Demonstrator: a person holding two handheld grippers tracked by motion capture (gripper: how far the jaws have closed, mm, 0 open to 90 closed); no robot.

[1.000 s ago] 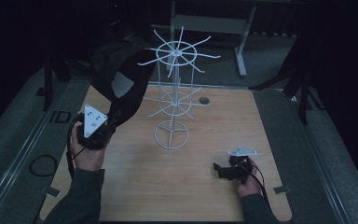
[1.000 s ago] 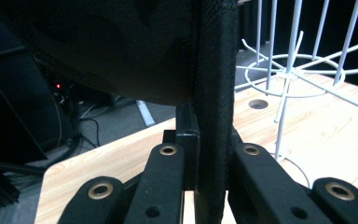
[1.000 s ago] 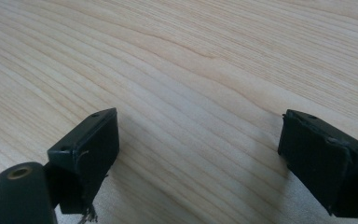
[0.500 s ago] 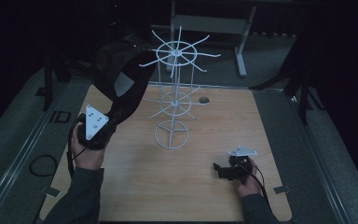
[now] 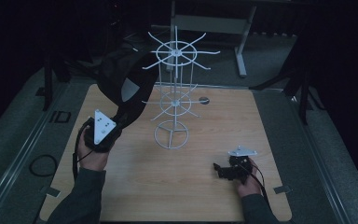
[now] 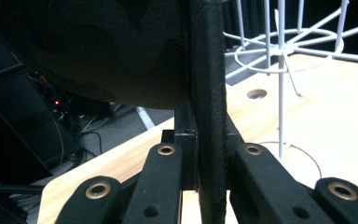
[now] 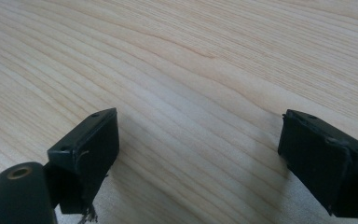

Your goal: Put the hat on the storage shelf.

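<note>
Black cap (image 5: 121,81) held up left of the white wire rack (image 5: 173,100).
Left gripper (image 6: 205,177) clamps its strap; right gripper (image 7: 200,158) rests gaping on the near-right table (image 5: 205,196).

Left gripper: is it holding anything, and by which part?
Yes. The left gripper is shut on the cap's edge band, lifted beside the wire rack.

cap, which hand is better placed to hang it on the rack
Left. The left gripper is shut on the cap by its strap and holds it up beside the rack. The right gripper is open and low over the table, away from both.
</note>
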